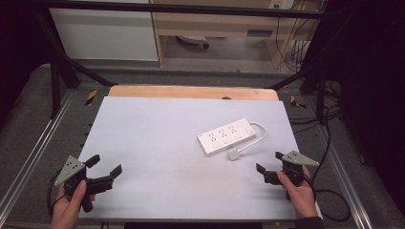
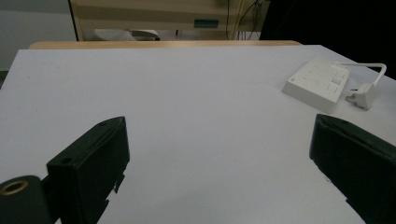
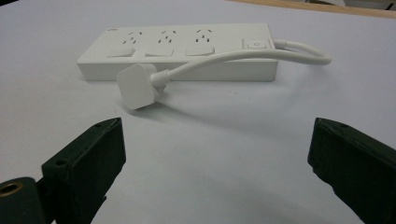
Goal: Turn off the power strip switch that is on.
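White tabletop (image 1: pixel 157 143) sat on a wooden desk with shelving and loose cables behind it, and pretty much all that lay on it was a white power strip (image 1: pixel 226 136) over on the right half, its short cord (image 1: pixel 258 136) looping round so the plug (image 1: pixel 233 154) lay flat just beside the strip's near edge. Right gripper (image 1: pixel 270 162) hovered near the front right edge with its jaws spread wide and nothing between them, aimed at that plug a little way off. Left gripper (image 1: pixel 104 165) was the same deal at the front left, wide open, empty, well apart from the strip.
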`<state>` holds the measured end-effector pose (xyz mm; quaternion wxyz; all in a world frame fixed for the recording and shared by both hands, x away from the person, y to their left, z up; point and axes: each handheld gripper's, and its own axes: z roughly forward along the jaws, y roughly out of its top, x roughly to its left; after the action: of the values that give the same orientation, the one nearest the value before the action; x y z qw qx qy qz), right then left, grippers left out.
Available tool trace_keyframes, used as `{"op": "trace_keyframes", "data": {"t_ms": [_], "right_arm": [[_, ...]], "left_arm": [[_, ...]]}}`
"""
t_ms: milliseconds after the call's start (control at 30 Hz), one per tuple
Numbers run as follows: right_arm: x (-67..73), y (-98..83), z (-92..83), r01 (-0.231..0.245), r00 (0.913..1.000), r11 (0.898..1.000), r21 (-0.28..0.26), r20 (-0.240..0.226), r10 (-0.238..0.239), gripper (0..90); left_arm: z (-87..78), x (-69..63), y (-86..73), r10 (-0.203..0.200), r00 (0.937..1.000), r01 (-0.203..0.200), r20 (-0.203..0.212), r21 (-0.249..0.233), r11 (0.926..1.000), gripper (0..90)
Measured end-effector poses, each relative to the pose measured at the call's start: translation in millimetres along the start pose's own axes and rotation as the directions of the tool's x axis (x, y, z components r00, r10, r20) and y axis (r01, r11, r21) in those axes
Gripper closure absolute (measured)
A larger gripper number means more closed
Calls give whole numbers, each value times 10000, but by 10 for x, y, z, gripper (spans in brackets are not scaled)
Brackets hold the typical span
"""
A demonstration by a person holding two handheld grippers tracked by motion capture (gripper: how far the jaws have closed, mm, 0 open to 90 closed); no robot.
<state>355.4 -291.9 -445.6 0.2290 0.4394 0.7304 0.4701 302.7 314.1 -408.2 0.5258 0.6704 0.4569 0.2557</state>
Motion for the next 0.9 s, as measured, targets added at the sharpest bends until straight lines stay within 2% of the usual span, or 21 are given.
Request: {"op": "trace_keyframes", "data": {"t_ms": [467,900], "right_arm": [[8,25,-21,-22,9998,10000,-73,183,24,34],[23,103,-85,-318,9995,9970,-705,53,322,29]], "left_arm": [[20,-11,-11,-3,10000,2,88,177,9998,48],[32,-12,-18,12,9999,-15,116,275,9996,48]]}}
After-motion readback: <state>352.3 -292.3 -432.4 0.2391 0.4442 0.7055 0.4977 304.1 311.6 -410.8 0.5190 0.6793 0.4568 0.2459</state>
